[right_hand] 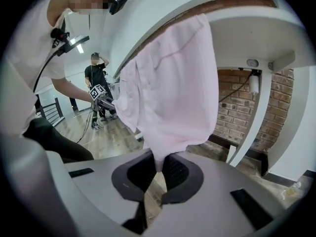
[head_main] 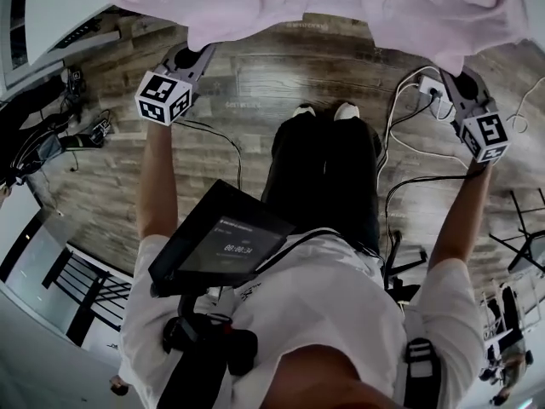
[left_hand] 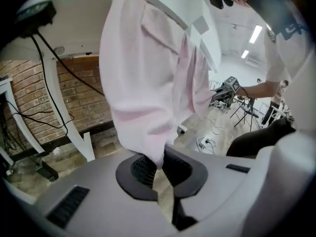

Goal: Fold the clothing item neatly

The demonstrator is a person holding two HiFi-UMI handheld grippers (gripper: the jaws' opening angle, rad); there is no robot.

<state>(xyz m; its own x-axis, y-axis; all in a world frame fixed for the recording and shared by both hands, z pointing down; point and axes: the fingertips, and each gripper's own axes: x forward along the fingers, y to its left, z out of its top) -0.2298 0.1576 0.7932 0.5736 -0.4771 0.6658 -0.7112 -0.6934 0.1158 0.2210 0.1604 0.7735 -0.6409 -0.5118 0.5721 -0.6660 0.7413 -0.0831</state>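
A pale pink garment hangs down over the edge of a white table at the top of the head view. My left gripper is shut on the cloth's lower left corner, and my right gripper is shut on its lower right corner. In the left gripper view the pink garment drapes down into the closed jaws of the left gripper. The right gripper view shows the same: the pink garment is pinched at its bottom edge in the right gripper. Each gripper lies below the table edge.
Wood-plank floor lies below, with white and black cables and a power strip near my right gripper. A brick wall and white table legs stand behind the cloth. Another person stands far off. A dark screen hangs at my chest.
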